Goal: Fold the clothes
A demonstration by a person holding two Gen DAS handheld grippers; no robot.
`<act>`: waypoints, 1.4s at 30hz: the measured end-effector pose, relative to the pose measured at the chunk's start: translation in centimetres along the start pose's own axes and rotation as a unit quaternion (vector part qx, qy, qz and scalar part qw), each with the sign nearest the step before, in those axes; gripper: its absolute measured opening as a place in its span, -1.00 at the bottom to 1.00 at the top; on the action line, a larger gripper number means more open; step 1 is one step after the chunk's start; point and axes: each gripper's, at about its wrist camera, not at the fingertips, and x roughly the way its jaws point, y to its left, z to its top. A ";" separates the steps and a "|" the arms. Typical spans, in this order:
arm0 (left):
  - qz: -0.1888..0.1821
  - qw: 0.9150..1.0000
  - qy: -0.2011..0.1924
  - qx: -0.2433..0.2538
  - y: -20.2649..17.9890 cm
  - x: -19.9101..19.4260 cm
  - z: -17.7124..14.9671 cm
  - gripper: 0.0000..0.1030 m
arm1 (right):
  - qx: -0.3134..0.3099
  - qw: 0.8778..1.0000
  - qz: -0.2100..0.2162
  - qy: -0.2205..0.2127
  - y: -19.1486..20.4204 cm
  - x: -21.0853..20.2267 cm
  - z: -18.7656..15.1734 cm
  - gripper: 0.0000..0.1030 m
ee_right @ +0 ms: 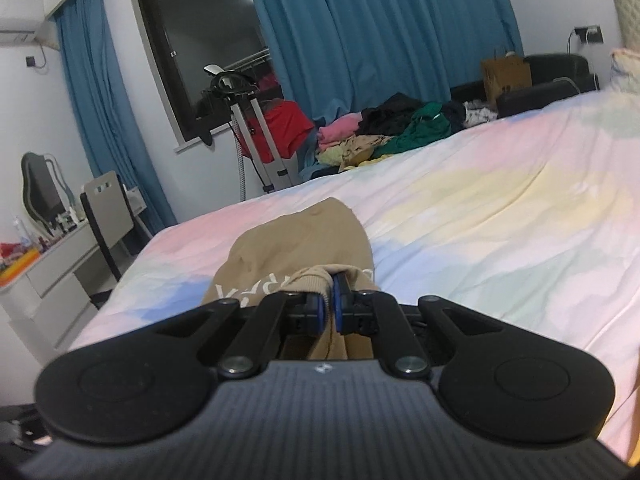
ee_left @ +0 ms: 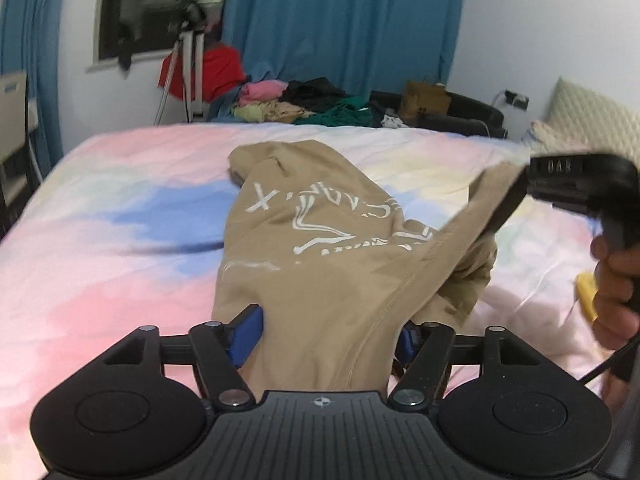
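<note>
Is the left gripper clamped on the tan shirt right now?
No, the left gripper stands wide open, with the tan shirt lying loose between its pads.

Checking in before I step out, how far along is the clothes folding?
Nothing looks folded yet. In hand: the tan shirt lies rumpled on the bed, right gripper shut on its edge, left gripper open around it. Left: finishing it, then the clothes pile.

Tan shirt (ee_left: 320, 240) with white printed lettering, crumpled lengthwise on the pastel bedsheet (ee_left: 120, 200). Near end bunched and raised off the sheet; one corner pulled up and out to the right. Far end lies flat, rounded. Print face up, partly creased.
</note>
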 end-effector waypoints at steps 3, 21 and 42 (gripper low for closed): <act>-0.002 0.999 -0.032 0.020 -1.2 0.3 -0.1 0.37 | 0.000 1.000 0.006 -0.003 0.3 -0.3 -0.2 -0.85; 0.093 0.992 -0.085 -0.009 -0.8 -0.6 0.5 0.60 | -0.006 0.995 -0.016 -0.103 1.1 -3.4 0.0 -0.85; -0.017 0.988 -0.150 -0.038 -0.6 -3.5 1.3 0.72 | -0.013 0.999 0.031 -0.020 2.0 -1.4 -1.0 -0.84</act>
